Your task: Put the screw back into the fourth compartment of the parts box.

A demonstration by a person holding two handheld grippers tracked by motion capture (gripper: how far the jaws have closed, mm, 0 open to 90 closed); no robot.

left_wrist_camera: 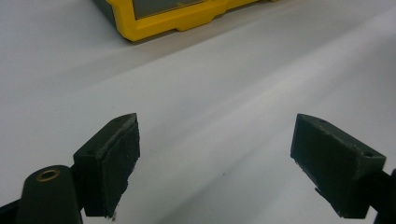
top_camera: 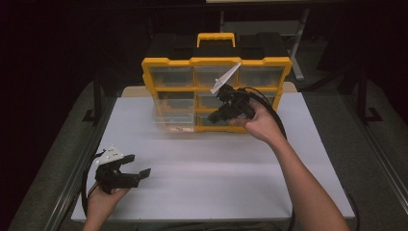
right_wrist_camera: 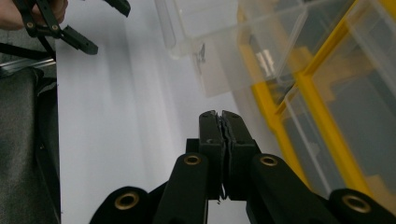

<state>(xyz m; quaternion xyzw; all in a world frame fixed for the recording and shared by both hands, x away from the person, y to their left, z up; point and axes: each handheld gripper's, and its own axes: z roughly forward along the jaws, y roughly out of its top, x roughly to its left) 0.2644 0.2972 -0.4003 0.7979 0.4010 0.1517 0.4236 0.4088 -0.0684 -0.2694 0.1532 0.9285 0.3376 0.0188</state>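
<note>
A yellow organizer case point(top_camera: 216, 61) with clear drawers stands upright at the back of the white table point(top_camera: 202, 168). One clear drawer point(top_camera: 174, 121) at its lower left is pulled out toward me; in the right gripper view it is the clear drawer point(right_wrist_camera: 219, 42) just ahead. My right gripper point(top_camera: 213, 117) hovers in front of the case's middle column, a little right of that drawer. Its jaws are shut with nothing between them, as seen on the right gripper point(right_wrist_camera: 222, 120). My left gripper point(top_camera: 139, 165) rests low at the table's front left, open and empty, also seen as the left gripper point(left_wrist_camera: 215, 158).
The case's yellow base point(left_wrist_camera: 177, 21) lies far ahead of the left jaws. A black handle area tops the case point(top_camera: 216, 39). Dark metal frame rails point(top_camera: 96, 101) flank the table. The left gripper point(right_wrist_camera: 70, 32) shows at the top left of the right gripper view.
</note>
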